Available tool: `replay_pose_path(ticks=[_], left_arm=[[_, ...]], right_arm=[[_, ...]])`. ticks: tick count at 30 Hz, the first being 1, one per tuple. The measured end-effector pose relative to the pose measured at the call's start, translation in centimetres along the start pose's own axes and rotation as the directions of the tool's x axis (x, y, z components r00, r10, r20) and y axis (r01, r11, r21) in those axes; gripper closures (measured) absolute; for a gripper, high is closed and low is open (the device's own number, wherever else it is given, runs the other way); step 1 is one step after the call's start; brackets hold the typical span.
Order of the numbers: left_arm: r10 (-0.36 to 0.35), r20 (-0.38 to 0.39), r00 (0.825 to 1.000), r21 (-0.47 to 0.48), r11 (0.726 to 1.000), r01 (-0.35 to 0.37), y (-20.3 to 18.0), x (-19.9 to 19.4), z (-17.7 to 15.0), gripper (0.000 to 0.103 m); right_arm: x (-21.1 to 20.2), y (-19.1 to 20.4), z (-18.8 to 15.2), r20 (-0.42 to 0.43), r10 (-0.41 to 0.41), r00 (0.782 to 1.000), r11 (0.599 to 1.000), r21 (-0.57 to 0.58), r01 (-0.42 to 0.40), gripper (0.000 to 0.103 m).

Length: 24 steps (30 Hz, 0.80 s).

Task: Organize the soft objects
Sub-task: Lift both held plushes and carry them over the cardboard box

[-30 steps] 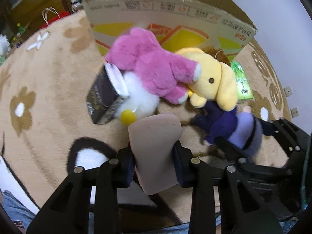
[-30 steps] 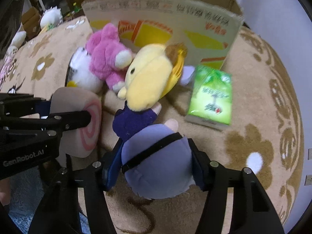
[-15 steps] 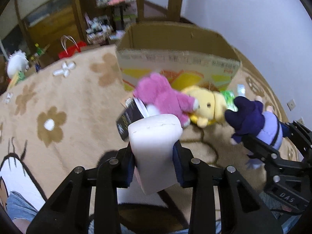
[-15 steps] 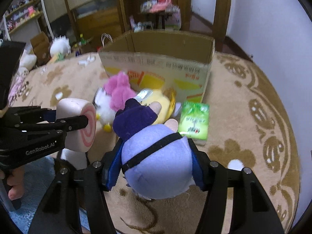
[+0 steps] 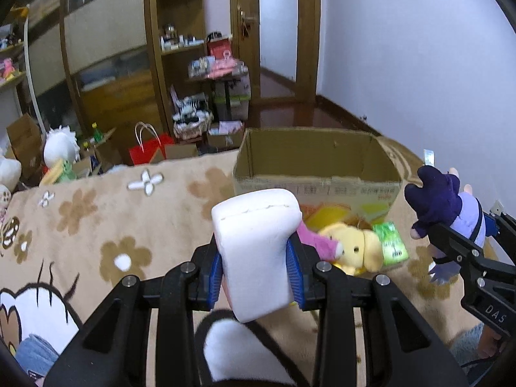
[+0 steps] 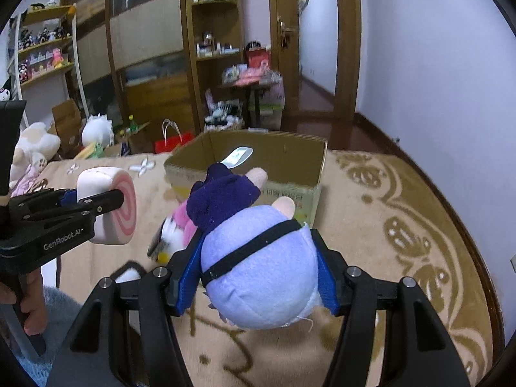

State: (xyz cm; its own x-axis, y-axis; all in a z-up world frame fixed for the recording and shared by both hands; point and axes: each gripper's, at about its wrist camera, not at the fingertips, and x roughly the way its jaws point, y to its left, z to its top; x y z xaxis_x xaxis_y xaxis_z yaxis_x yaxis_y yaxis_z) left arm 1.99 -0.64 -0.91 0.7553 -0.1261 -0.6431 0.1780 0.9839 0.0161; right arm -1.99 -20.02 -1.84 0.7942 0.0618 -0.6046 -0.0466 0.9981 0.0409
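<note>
My left gripper (image 5: 256, 267) is shut on a white and pink swirl-roll plush (image 5: 256, 242), held above the beige flowered blanket; the plush also shows in the right wrist view (image 6: 111, 206). My right gripper (image 6: 258, 274) is shut on a lilac doll with dark purple hair (image 6: 254, 258), also seen in the left wrist view (image 5: 448, 206). An open cardboard box (image 5: 317, 174) stands ahead of both. A yellow dog plush (image 5: 353, 248) and a pink plush (image 5: 314, 242) lie in front of the box.
A green packet (image 5: 391, 246) lies beside the yellow plush. A white plush with a dark tag (image 6: 167, 237) lies below the pink one. Shelves, a red bag (image 5: 150, 151) and cluttered floor lie beyond the bed edge. A white wall is at the right.
Both grippers have risen and tilted up with their plush toys, away from the pile. The box's open inside and the room behind now show.
</note>
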Motion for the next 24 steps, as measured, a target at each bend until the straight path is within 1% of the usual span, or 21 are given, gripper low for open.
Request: replay_pose_path(ticks=[3,6,9,11,18,24], left_arm=[[0.003,0.024,1.000,0.004,1.000,-0.004,0.0,0.0,0.6,0.070],[-0.025,0.020,1.000,-0.007,1.000,0.025,0.1,0.4,1.5,0.070],[0.008,0.045,0.999,0.037,0.999,-0.010,-0.4,0.7,2.5,0.070],[0.013,0.047,0.999,0.053,0.998,-0.015,-0.6,1.0,3.3,0.070],[0.040,0.077,0.996,0.090,0.995,-0.047,-1.0,2.3,6.2,0.070],[0.043,0.098,0.994,0.094,0.994,-0.052,-1.6,4.5,9.2,0.070]], right_arm=[[0.0,0.0,1.0,0.032,-0.010,0.999,1.000,-0.004,0.010,0.038],[0.3,-0.1,2.1,0.050,-0.019,0.999,1.000,-0.002,0.019,0.038],[0.9,-0.3,3.3,0.065,-0.025,0.998,1.000,0.006,0.025,0.038],[1.2,-0.3,3.9,0.077,-0.035,0.996,0.999,-0.008,0.036,0.038],[2.1,-0.9,5.9,0.099,-0.027,0.995,0.999,-0.013,0.029,0.038],[3.3,-1.6,7.3,0.110,-0.031,0.993,0.999,-0.018,0.033,0.038]])
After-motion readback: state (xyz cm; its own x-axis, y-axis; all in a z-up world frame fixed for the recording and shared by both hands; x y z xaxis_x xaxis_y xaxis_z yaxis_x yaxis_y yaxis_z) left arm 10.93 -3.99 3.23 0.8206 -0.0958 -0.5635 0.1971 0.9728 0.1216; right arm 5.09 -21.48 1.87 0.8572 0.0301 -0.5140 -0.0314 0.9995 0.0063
